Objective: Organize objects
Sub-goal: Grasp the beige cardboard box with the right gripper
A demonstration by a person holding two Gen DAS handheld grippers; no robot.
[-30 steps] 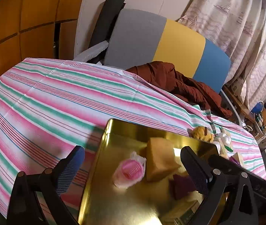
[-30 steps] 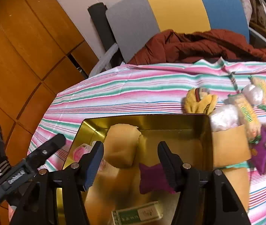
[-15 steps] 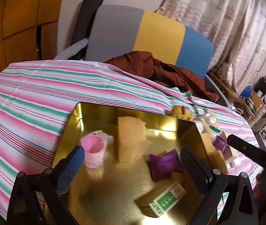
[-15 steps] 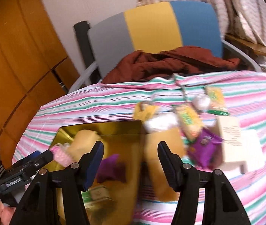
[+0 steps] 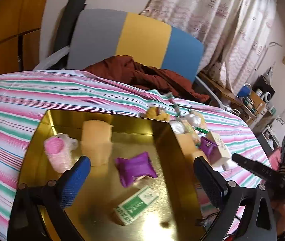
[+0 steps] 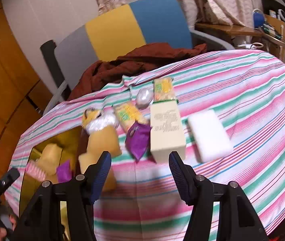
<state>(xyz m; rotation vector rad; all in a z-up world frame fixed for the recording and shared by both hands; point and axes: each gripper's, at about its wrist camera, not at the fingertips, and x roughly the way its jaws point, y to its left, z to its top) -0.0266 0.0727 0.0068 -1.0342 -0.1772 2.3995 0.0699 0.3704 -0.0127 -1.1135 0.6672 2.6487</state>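
The cream box (image 6: 167,129) lies on the striped bench (image 6: 252,108) at twelve o'clock just beyond the right hand-held gripper (image 6: 139,169), whose jaws stand wide and empty; its printing is too blurred to read. A white block (image 6: 209,137) lies at two o'clock with bare cloth beyond. The left hand-held gripper (image 5: 142,177), likewise wide and empty, hangs over the gold tray (image 5: 162,210).
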